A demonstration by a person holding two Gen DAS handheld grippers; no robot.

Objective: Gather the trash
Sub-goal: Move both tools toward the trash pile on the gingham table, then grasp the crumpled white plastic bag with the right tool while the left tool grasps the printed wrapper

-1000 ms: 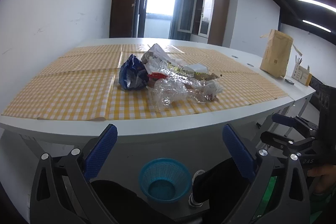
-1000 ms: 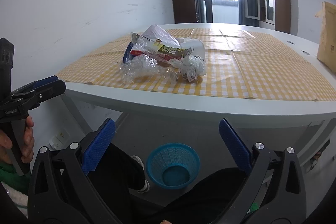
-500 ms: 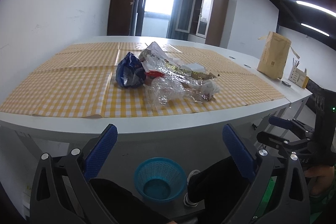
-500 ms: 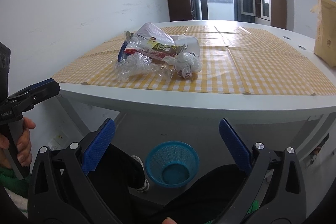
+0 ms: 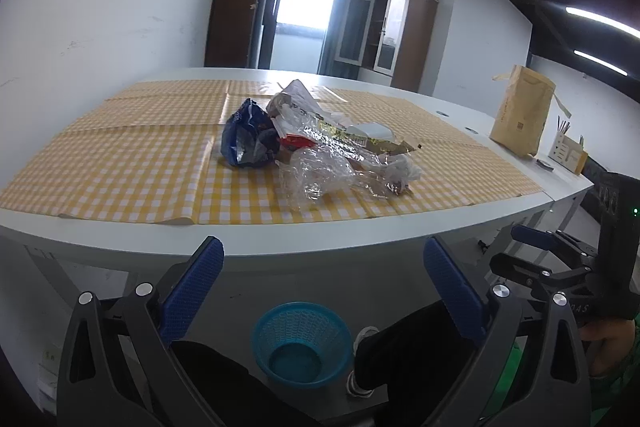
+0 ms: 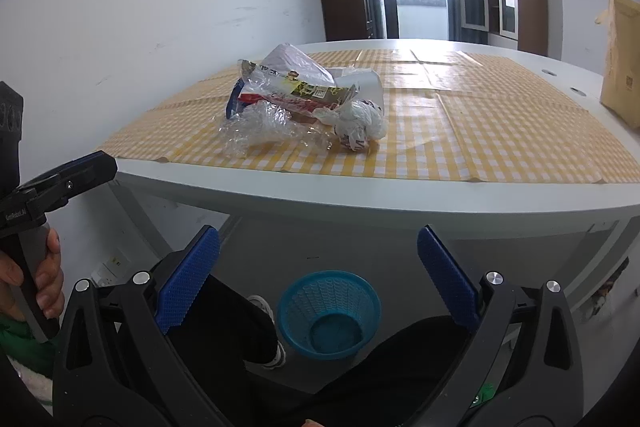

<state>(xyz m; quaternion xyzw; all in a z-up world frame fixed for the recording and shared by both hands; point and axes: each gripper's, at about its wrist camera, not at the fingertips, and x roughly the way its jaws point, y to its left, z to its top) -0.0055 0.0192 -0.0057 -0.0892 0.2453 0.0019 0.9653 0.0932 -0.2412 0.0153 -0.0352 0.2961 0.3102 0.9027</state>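
Observation:
A heap of trash lies on the yellow checked tablecloth [image 5: 120, 163]: a blue snack bag [image 5: 248, 141], crumpled clear plastic [image 5: 320, 175], a printed wrapper [image 5: 340, 135] and a white wad [image 6: 360, 123]. The clear plastic also shows in the right wrist view [image 6: 260, 127]. A blue mesh bin [image 5: 302, 343] stands on the floor under the table edge, also in the right wrist view [image 6: 329, 313]. My left gripper [image 5: 324, 287] is open and empty, held below and in front of the table. My right gripper [image 6: 318, 279] is open and empty, likewise low before the table.
A brown paper bag [image 5: 522, 117] and a small white box with pencils [image 5: 568, 153] stand at the table's right end. The white table edge [image 6: 360, 199] lies between the grippers and the trash. The person's legs and a shoe [image 6: 264, 307] are beside the bin.
Both grippers have risen slightly and the view has tilted, so the table and trash sit a little lower in frame. Jaws stay open. The trash has not moved.

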